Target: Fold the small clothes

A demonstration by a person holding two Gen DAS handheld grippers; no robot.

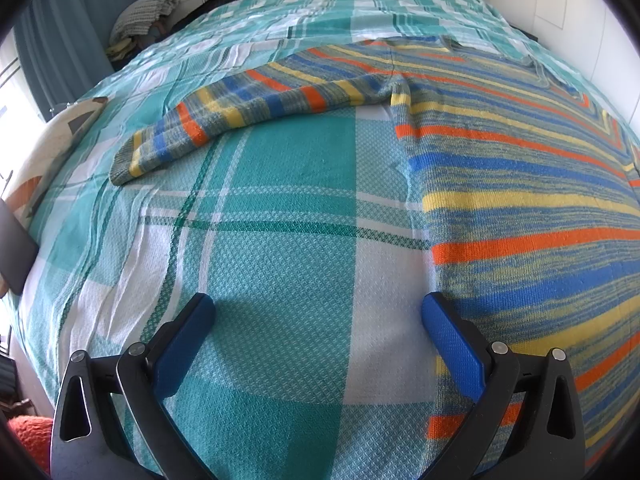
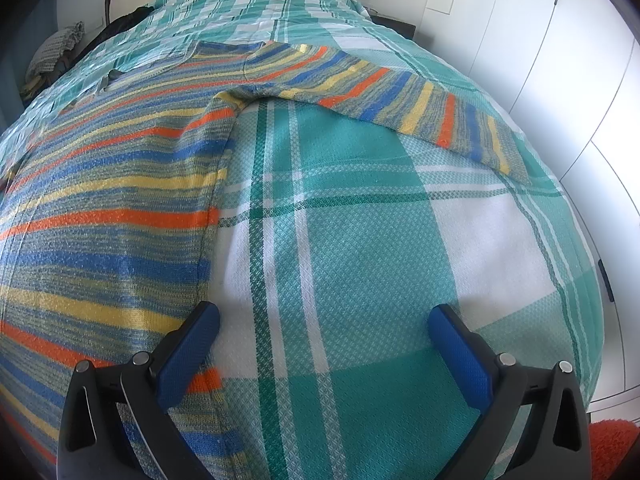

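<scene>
Left wrist view, striped knit sweater flat on waffle-weave plaid bedspread, both grippers' fingers apart.

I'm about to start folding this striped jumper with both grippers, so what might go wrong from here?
Both the left gripper and the right gripper are open at the side edges of the striped knitted jumper.

1. A jaw could pinch the teal checked bedspread along with the knit.
2. The spread-out sleeves may trail or bunch if the body is folded first.
</scene>
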